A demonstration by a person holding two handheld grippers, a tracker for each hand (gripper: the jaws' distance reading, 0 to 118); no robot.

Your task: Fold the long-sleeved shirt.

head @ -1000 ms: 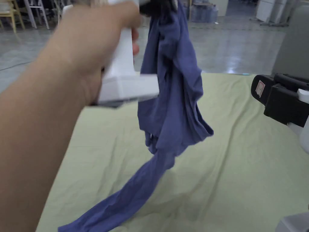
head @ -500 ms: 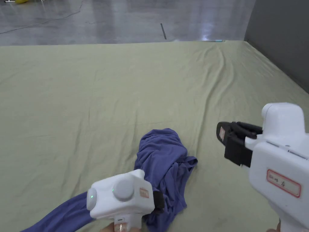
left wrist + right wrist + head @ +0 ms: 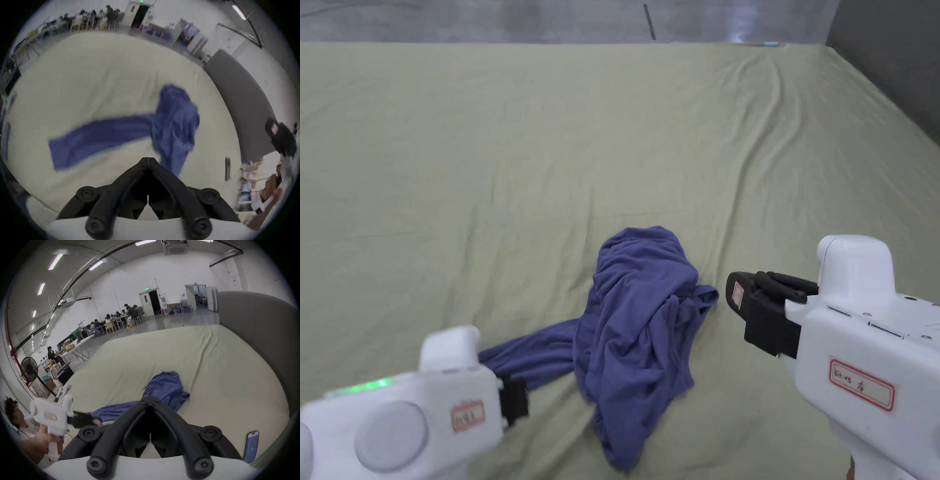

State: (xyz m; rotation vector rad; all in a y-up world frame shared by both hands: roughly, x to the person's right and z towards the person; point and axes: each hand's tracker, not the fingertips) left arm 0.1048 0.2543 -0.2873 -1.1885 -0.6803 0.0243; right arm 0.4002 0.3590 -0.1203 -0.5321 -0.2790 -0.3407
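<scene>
My crumpled blue long-sleeved shirt [image 3: 637,325] sits mid-frame on the pale green sheet [image 3: 487,156], both my left tongs [image 3: 148,160] and right tongs [image 3: 150,400] pinched together on nothing.

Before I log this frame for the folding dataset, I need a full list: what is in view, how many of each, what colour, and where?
long-sleeved shirt: one, blue-purple, crumpled in a heap on the near middle of the sheet, one sleeve stretched out flat toward the left.
sheet: one, pale green, wrinkled, covering the whole work surface.
phone: one, blue, lying near the sheet's right edge.
grey panel: one, along the right side of the surface.
standing fan: one, black, on the floor at far left.
people at tables: several, seated far across the hall.
left gripper: one, white body with black jaws, shut, empty, near the sleeve end.
right gripper: one, white and black, shut, empty, right of the heap.
</scene>
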